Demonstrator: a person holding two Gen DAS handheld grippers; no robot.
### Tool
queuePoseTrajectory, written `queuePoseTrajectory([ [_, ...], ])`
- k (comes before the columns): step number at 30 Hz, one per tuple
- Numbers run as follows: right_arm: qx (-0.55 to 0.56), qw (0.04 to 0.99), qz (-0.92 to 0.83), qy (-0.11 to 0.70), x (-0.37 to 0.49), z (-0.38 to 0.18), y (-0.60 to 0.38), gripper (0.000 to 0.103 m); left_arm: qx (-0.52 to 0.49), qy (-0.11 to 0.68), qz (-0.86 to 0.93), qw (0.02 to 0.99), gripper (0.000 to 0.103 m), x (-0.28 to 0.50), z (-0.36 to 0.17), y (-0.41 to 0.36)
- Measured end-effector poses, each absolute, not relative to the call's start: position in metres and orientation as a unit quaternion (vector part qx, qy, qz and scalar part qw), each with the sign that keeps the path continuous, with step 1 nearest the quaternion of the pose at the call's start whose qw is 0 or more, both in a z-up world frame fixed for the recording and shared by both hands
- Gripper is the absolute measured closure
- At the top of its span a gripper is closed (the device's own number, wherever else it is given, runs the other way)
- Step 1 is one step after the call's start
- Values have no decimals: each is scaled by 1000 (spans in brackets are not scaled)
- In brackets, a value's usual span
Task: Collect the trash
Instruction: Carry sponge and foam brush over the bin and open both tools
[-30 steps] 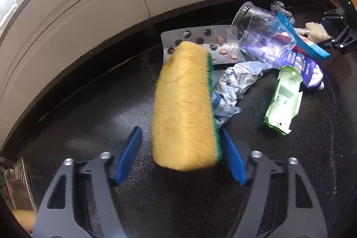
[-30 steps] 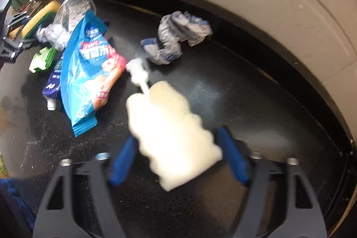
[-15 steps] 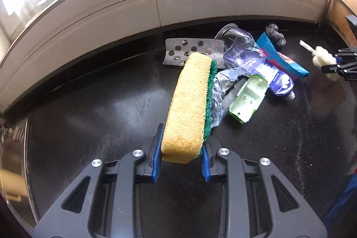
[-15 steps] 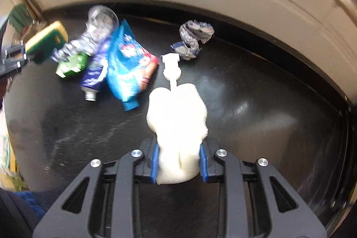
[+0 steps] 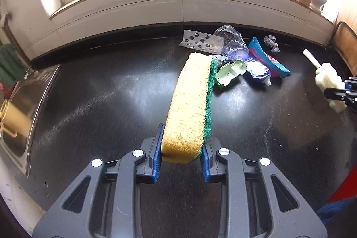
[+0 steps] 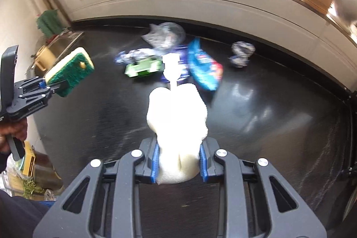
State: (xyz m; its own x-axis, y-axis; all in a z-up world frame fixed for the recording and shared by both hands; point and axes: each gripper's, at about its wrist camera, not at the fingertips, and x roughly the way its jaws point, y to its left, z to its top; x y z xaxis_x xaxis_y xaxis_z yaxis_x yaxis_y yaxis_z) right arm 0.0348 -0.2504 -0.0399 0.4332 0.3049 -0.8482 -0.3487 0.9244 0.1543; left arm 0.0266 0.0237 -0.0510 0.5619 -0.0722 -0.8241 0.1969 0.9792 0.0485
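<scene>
Above the glossy black table (image 5: 93,90), two pieces of trash held aloft.
The left hand-held gripper (image 5: 181,158) clamps a porous yellow sponge (image 5: 189,104) with green scouring backing; the right hand-held gripper (image 6: 178,162) pinches a lumpy, possibly foam, white piece (image 6: 177,124).

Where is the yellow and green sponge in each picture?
Left wrist view: the sponge is in the middle, sticking up from the left hand-held gripper.
Right wrist view: it is at the left edge.
Shared landmark: the blue snack bag.

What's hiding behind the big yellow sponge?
Behind the sponge, the green plastic piece peeks out, with crumpled foil above it. The sponge covers the rest of the foil, so its full shape cannot be seen.
</scene>
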Motion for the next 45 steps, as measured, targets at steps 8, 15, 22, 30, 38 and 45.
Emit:
queuePoseTrajectory([
  [8,-53,830,266,488,19,-35,-166,75,48,446,-29,893,75,-19,-36,57],
  [15,-95,793,361,481,4,-33,-62,75,6,439,62,896,75,-75,-29,126],
  [22,-153,716,478,485,-47,-48,68,75,-64,463,179,866,75,-160,-57,203],
  [30,-204,626,563,500,-119,-79,183,75,-148,489,271,816,75,-244,-107,260],
  [38,-256,579,562,532,-155,-136,269,75,-218,509,314,771,75,-281,-181,318],
  [45,-280,566,541,556,-162,-181,317,75,-253,520,318,751,75,-290,-233,354],
])
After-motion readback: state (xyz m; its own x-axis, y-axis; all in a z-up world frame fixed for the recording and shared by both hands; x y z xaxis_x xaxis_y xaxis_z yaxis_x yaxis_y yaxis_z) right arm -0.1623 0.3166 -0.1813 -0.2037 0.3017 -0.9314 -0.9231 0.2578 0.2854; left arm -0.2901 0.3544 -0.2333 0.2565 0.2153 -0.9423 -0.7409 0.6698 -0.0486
